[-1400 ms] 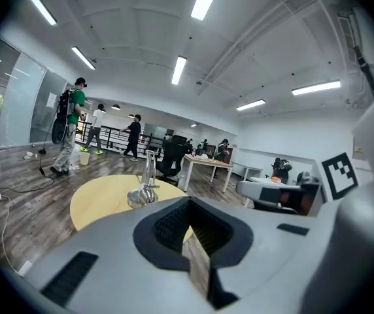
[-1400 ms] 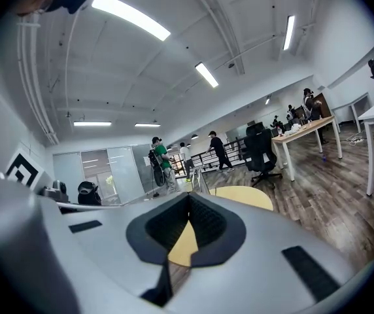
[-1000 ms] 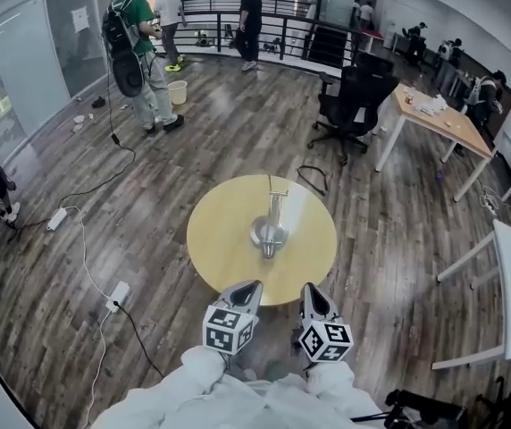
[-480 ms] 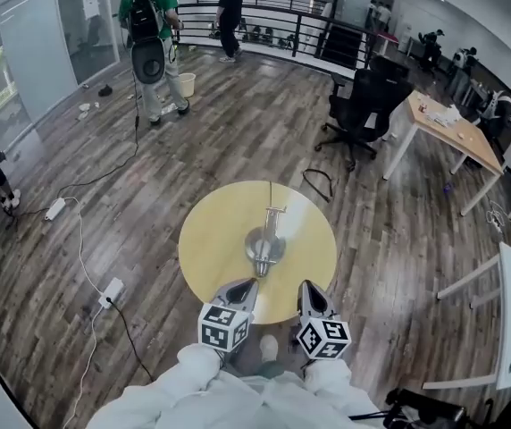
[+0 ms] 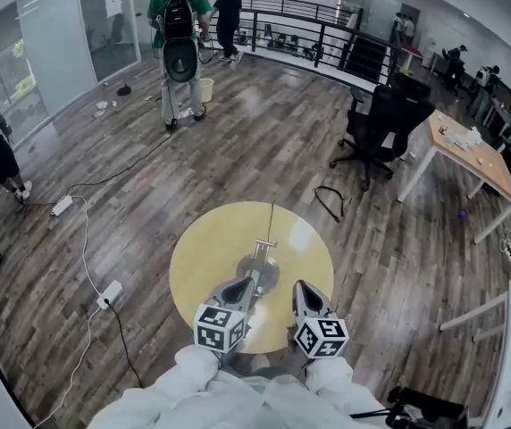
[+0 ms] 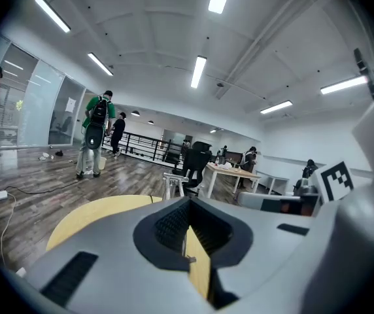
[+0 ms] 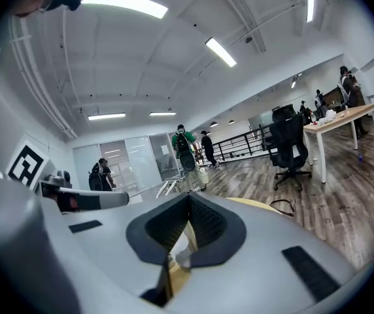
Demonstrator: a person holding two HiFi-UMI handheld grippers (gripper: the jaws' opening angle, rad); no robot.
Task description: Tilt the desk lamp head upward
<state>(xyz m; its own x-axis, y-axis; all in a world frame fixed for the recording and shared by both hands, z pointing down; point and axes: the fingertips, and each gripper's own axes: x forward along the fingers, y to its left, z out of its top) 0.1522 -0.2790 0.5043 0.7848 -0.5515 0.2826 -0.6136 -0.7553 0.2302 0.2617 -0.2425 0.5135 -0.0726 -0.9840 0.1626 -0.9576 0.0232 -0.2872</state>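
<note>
Evidently the approach step: our left claw (image 5: 240, 287) and right claw (image 5: 302, 290), both closed and empty, hover near the desk lamp (image 5: 263, 254) on the counter (image 5: 200, 259); next we reach its head.

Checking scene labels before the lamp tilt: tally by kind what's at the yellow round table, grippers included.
Round table: 1
Desk lamp: 1
Grippers: 2, the left gripper and the right gripper, both shut with nothing between the jaws
Total: 4
</note>
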